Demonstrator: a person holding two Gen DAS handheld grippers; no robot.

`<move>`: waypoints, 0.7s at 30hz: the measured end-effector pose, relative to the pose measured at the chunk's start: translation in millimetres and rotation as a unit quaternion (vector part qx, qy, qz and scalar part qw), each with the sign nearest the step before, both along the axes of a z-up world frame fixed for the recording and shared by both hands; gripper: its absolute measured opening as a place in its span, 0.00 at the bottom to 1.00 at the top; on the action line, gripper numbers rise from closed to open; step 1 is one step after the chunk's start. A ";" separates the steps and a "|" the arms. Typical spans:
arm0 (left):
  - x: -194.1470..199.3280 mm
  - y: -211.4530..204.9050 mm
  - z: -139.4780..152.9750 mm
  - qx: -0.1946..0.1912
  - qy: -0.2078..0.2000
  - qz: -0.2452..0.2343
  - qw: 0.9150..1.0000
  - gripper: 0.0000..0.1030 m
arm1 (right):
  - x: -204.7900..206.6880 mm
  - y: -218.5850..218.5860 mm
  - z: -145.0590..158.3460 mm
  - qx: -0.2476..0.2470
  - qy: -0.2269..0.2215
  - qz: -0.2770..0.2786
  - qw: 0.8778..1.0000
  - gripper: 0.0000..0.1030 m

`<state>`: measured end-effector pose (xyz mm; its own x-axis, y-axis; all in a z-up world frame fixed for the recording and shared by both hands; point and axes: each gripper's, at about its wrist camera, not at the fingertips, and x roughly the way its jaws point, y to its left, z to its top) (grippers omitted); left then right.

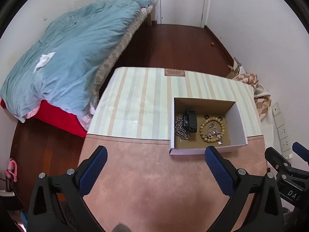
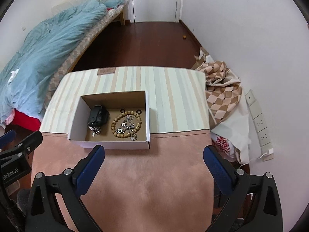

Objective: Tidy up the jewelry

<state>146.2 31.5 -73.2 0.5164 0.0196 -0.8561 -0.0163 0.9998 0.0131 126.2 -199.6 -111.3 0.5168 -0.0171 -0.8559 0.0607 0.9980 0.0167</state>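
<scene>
An open white cardboard box [image 1: 240, 119] [image 2: 77, 114] sits on a table with a pink and striped cloth. Inside lie a wooden bead bracelet [image 1: 204, 133] [image 2: 115, 133], silver charm jewelry [image 1: 213, 130] [image 2: 128, 126], a silver chain [image 1: 180, 129] [image 2: 95, 130] and a black smartwatch [image 1: 190, 121] [image 2: 97, 116]. My left gripper [image 1: 156, 152] is open and empty, hovering over the pink cloth in front of the box. My right gripper [image 2: 154, 151] is open and empty, just in front of the box's near wall.
A bed with a blue quilt [image 1: 73, 48] [image 2: 48, 44] stands to the left. Checkered fabric and bags [image 2: 222, 94] lie on the right by the wall. Wall sockets [image 2: 260, 123] are at the right. Dark wood floor [image 1: 173, 44] leads to a white door.
</scene>
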 end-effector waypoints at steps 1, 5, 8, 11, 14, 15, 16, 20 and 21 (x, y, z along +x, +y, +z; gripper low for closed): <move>-5.5 0.4 5.6 -0.001 -0.006 0.000 1.000 1.00 | -5.7 0.8 6.5 -0.001 -0.006 0.000 1.000 1.00; -30.6 1.9 32.8 -0.003 -0.031 -0.005 0.999 1.00 | -35.6 2.6 38.6 -0.006 -0.035 0.000 0.999 1.00; -50.2 3.3 54.8 0.002 -0.053 -0.005 0.999 1.00 | -58.1 5.0 62.1 -0.007 -0.058 -0.001 0.998 1.00; -70.5 5.5 75.3 0.002 -0.071 -0.006 0.997 1.00 | -78.7 6.3 84.5 -0.007 -0.080 -0.002 0.997 1.00; -90.3 7.2 94.9 0.000 -0.089 -0.006 0.996 1.00 | -101.0 5.6 109.8 -0.008 -0.106 -0.004 0.994 1.00; -95.6 8.0 99.3 -0.001 -0.092 -0.005 0.996 1.00 | -107.2 5.0 116.8 -0.007 -0.113 -0.005 0.994 1.00; -100.5 9.0 104.4 -0.004 -0.094 -0.005 0.996 1.00 | -114.1 4.2 124.2 -0.006 -0.119 -0.005 0.993 1.00; -117.1 10.2 123.0 -0.008 -0.107 -0.007 0.994 1.00 | -136.2 1.9 145.9 0.000 -0.136 -0.004 0.991 1.00; -120.7 10.3 125.7 -0.008 -0.109 -0.007 0.994 1.00 | -141.5 1.3 150.5 0.001 -0.140 -0.004 0.990 1.00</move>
<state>25.6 41.8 52.5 0.6904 -0.0007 -0.7235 -0.0034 1.0000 -0.0043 -15.3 -198.3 39.2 0.7332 -0.0198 -0.6797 0.0604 0.9975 0.0360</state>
